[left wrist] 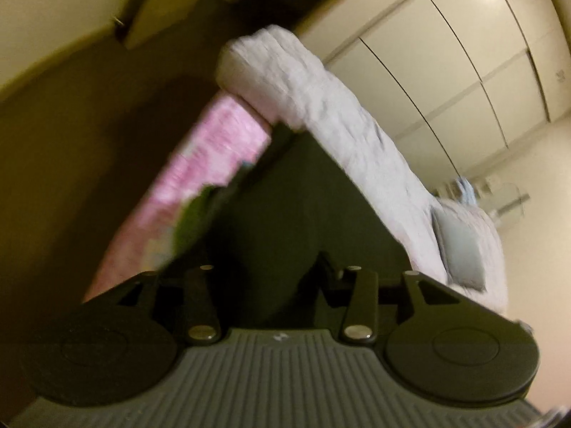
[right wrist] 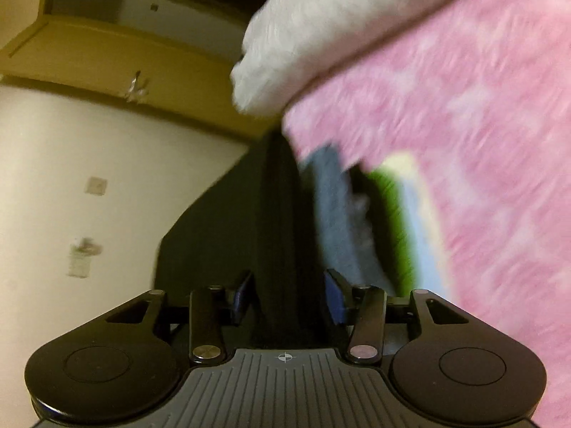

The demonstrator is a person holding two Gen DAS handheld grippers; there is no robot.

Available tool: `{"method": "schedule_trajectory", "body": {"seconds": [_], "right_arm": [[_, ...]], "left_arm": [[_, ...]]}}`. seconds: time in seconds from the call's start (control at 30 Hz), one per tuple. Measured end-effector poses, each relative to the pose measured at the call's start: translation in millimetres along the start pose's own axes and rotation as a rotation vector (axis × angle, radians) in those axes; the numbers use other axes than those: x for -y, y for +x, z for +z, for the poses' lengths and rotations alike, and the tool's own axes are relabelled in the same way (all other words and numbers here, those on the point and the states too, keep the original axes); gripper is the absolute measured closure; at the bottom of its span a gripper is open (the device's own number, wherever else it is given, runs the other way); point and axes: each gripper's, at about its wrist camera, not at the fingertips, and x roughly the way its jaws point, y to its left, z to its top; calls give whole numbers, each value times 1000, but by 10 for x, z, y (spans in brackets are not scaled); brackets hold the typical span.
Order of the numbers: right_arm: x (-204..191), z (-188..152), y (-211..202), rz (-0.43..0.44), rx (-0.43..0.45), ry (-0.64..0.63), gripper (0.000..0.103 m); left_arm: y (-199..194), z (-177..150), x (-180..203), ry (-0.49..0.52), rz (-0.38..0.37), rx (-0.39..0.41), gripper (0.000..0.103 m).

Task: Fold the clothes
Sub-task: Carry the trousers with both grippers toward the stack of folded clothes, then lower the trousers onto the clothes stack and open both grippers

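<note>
A black garment (left wrist: 285, 196) hangs stretched in front of both cameras, and both views are tilted and blurred. In the left wrist view it fills the space between the fingers of my left gripper (left wrist: 264, 271) and hides the fingertips, and the jaws look closed on the cloth. In the right wrist view a thick fold of the same black garment (right wrist: 257, 214) runs up from my right gripper (right wrist: 289, 299). The blue pads (right wrist: 335, 301) press against that fold from both sides.
A bed with a pink patterned sheet (right wrist: 464, 142) and a white blanket (left wrist: 321, 89) lies behind the garment. Folded blue and green clothes (right wrist: 335, 214) are stacked on the sheet. A grey pillow (left wrist: 460, 242), pale wardrobe doors (left wrist: 446, 53) and a cream wall (right wrist: 89, 178) surround it.
</note>
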Motion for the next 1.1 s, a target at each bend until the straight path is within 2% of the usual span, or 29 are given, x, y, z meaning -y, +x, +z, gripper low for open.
{"method": "schedule_trajectory", "body": {"seconds": [0.07,0.13,0.2,0.27,0.37,0.43,0.5,0.57,0.63,0.83,1.0,1.1], "right_arm": [[-92,-1,-183,-65,39,-73,55],[-231,-31,-380,-110,84,-158,55],[-477,-128,-511,-142,104,-282,55],[-741,-330,-556,-166,95,-409,55],[-1078,-678,-469,-185,43,-577,56],[-1178,-877,-301,-212,5,-652,56],[-1136,-993,-13,-283,-46,-696,56],[-1028,-1062,249,-356,-100,-722,56],[-1041,-1068,305,-380,-115,-728,56],[-1432,-811,191,-405,14,-702,56],[-1584,-440,610,-426,91,-633,56],[-1450,-335,869,-456,69,-637,56]], "left_arm": [[-224,42,15,-9,52,71,70],[-427,61,91,28,83,116,71],[-602,53,206,90,93,140,83],[-664,-43,395,206,73,109,84],[-554,-241,581,354,75,29,84],[-369,-356,552,385,120,-7,84],[-228,-387,512,395,153,-35,86],[-107,-399,483,403,180,-60,87],[-115,-312,553,439,183,-57,87],[15,168,874,524,168,-38,87],[516,452,1089,601,169,-68,87],[671,459,1082,623,176,-97,87]]}}
